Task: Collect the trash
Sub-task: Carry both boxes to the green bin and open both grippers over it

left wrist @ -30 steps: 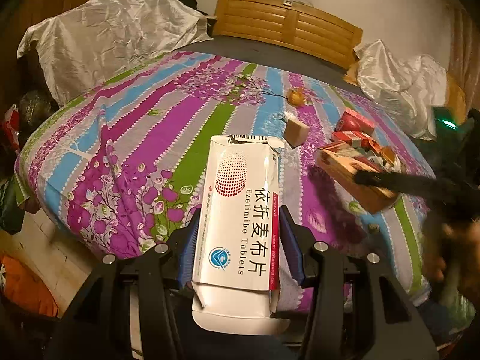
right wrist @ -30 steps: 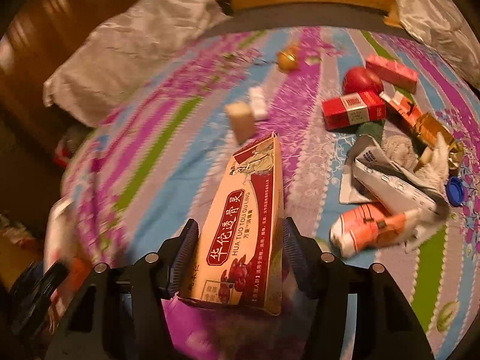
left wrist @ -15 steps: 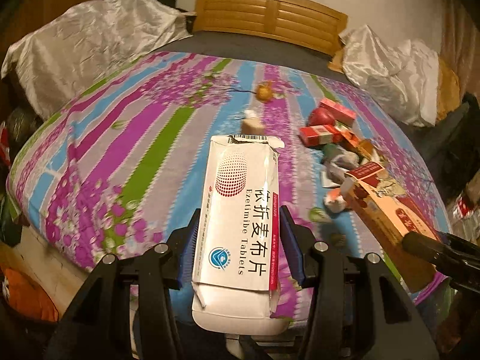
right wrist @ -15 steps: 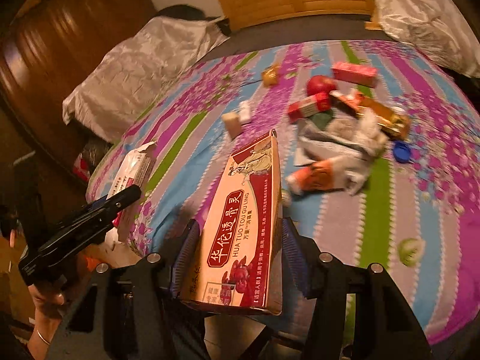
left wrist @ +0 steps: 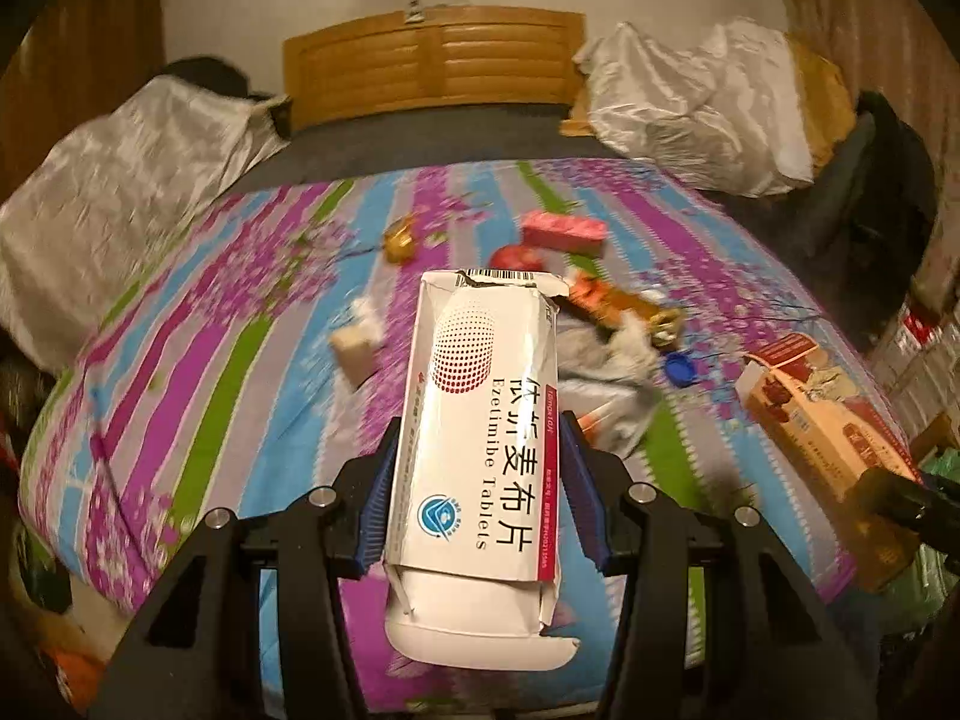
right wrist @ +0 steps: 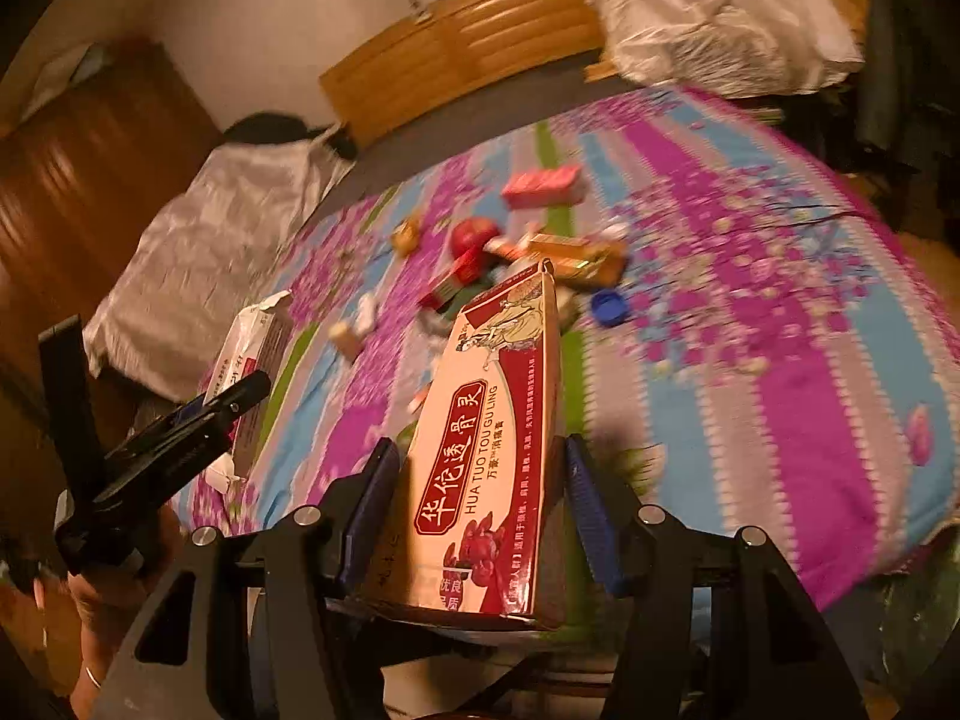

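Holding two boxes, rest uncollected.
Left gripper [left wrist: 477,504] clamps white tablet box [left wrist: 480,420]; right gripper [right wrist: 477,516] clamps red-tan box [right wrist: 498,450]; litter pile [left wrist: 600,324] mid-frame on bedspread [left wrist: 210,372].

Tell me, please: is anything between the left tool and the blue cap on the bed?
Yes. The left tool is shut on a white box, which fills its jaws. The blue cap lies beyond, beside crumpled paper.
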`<state>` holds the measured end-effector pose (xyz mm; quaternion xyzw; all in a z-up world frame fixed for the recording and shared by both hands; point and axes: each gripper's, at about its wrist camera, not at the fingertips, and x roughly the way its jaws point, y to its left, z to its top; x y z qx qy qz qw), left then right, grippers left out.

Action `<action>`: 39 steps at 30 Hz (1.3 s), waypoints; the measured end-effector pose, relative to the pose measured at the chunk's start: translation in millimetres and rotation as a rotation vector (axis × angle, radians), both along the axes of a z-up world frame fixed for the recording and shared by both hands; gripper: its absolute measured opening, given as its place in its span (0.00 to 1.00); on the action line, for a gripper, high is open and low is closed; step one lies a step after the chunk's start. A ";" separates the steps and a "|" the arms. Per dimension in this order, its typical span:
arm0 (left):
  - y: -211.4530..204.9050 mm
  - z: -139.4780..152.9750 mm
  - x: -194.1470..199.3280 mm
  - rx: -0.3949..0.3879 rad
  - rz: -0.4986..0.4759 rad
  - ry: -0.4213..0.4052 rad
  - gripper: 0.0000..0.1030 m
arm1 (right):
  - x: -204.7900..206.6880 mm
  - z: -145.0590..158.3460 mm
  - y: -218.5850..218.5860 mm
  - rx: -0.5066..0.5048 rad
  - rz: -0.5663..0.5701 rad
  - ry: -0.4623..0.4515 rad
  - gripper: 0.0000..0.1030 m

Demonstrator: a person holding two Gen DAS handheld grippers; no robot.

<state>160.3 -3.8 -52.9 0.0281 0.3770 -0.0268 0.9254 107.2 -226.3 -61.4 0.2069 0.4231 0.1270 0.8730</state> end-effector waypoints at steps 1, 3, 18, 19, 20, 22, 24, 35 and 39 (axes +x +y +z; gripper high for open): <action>-12.2 3.7 1.8 0.009 -0.022 -0.008 0.46 | -0.9 1.7 -7.9 0.004 -0.014 -0.002 0.56; -30.8 9.3 4.7 0.017 -0.054 -0.018 0.46 | -6.8 7.5 -31.9 0.006 -0.061 -0.015 0.56; -211.9 32.2 5.4 0.062 -0.403 -0.070 0.46 | -82.7 35.8 -207.2 -0.039 -0.429 -0.083 0.56; -228.6 31.8 4.1 0.062 -0.437 -0.068 0.47 | -89.2 36.1 -218.8 -0.045 -0.458 -0.081 0.56; -241.0 31.2 3.5 0.063 -0.460 -0.067 0.47 | -98.5 36.4 -234.5 -0.052 -0.497 -0.079 0.56; -267.8 28.4 -0.4 0.067 -0.517 -0.064 0.47 | -117.7 36.3 -263.6 -0.062 -0.574 -0.075 0.56; -292.4 24.4 -3.8 0.069 -0.571 -0.056 0.47 | -135.1 35.6 -285.8 -0.075 -0.638 -0.073 0.56; -430.0 -13.6 -52.0 0.082 -0.989 0.028 0.47 | -257.5 13.1 -401.9 -0.193 -1.003 0.020 0.56; -469.1 -28.4 -70.8 0.040 -1.133 0.117 0.48 | -284.1 3.1 -418.6 -0.228 -1.046 0.066 0.57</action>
